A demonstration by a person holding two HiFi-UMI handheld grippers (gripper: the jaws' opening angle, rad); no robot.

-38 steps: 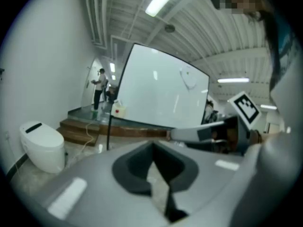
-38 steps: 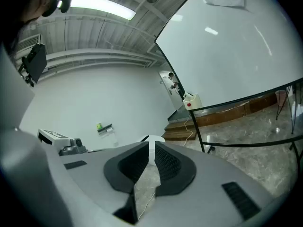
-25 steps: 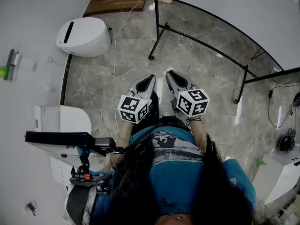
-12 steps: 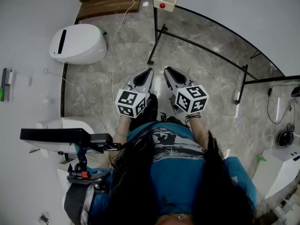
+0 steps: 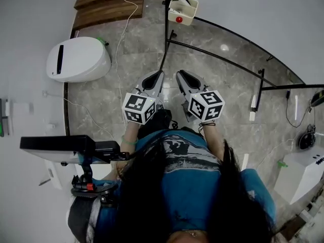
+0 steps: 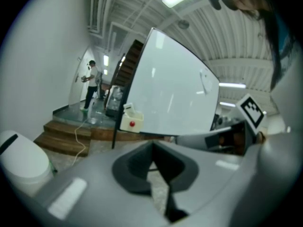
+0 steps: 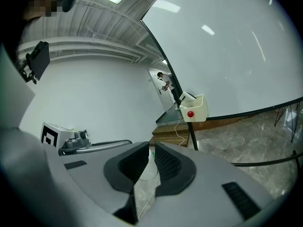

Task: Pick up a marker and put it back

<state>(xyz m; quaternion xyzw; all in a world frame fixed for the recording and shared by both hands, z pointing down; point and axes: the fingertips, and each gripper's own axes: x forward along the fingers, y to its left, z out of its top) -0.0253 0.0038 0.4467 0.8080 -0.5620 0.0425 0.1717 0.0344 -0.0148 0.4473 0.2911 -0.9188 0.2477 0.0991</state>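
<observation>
Both grippers are held side by side above the stone floor, in front of the person's body. My left gripper [image 5: 154, 77] [image 6: 152, 148] has its jaws together with nothing between them. The right gripper [image 5: 183, 76] [image 7: 151, 150] is shut too and holds nothing. Both point toward a cream holder box with a red knob [image 5: 179, 9] [image 6: 131, 122] [image 7: 194, 109], which hangs at the corner of the whiteboard [image 7: 227, 56] [image 6: 170, 93]. Two thin pen-like things [image 5: 4, 118] lie on the white surface at the far left edge; too small to tell if they are markers.
Black stand legs [image 5: 212, 49] of the whiteboard cross the floor ahead and to the right. A white rounded unit [image 5: 78, 59] sits front left, with wooden steps [image 5: 109, 1] and a white cable [image 5: 119, 29] beyond. A black arm with a screen [image 5: 61, 148] juts out at my left.
The head view has swung, so the holder box is further inside the frame and the pen-like things have slid down the left edge. Both grippers keep their pose, jaws together.
</observation>
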